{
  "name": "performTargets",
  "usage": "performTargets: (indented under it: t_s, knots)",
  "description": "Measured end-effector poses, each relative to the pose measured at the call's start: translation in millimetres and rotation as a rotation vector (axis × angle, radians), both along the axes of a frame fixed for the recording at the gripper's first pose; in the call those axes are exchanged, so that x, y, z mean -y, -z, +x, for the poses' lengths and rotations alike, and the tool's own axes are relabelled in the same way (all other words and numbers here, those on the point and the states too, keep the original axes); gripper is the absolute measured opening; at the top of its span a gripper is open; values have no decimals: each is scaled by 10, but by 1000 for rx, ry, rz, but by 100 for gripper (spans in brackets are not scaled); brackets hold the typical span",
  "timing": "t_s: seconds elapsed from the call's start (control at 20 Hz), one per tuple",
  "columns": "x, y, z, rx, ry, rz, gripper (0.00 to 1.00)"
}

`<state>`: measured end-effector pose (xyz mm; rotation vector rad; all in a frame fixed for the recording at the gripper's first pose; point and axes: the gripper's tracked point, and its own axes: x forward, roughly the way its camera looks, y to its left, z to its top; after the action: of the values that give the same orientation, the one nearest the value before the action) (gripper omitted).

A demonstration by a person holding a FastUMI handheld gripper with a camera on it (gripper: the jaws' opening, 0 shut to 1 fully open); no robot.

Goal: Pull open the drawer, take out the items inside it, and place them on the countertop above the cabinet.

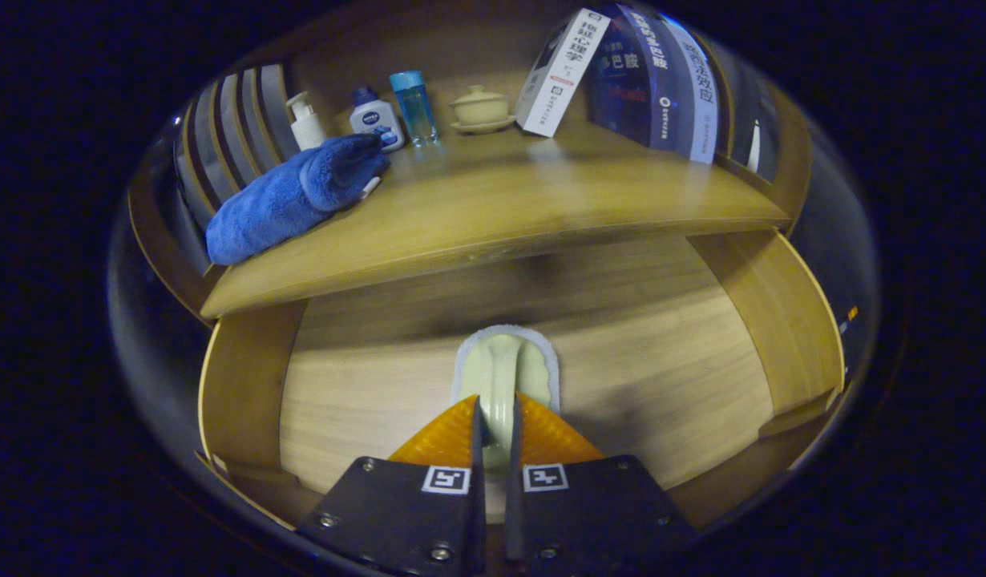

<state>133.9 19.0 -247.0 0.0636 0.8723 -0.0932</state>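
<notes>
Gripper (495, 433): fingers drawn nearly together, both pressing the sides of a pale green brush (505, 373), which they hold by its handle.

Brush: upright handle between the fingers; its flat oval head with a whitish rim lies just ahead of the fingertips, over the drawer floor. Whether the head touches the wood cannot be told.

Drawer (685, 361): pulled open, light wood, its bottom spreading on both sides of the fingers, side walls well apart to left and right.

Desk (493, 208): wooden top beyond the fingers, above the drawer.

Items on the desk, left to right:
- rolled blue towel (292, 196), far left beyond the fingers;
- white pump bottle (306, 120), behind the towel;
- small white bottle with blue cap (375, 119), touching the towel's end;
- clear blue bottle (414, 106), just beside it;
- cream lidded cup on a saucer (481, 108), straight beyond the fingers;
- white book (559, 72), leaning;
- dark books (661, 80), upright, beyond and right.
</notes>
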Motion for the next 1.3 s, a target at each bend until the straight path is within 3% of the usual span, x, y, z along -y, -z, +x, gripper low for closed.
performTargets:
  t_s: [0.35, 0.6, 0.85, 1.3]
  knots:
    - [-164, -424, -136, 203, -79, 43, 10]
    - [-285, -995, -151, 364, -123, 11, 10]
    - [-323, -1469, 227, 452, -113, -28, 10]
    - [-195, -1484, 966, 443, -67, -62, 10]
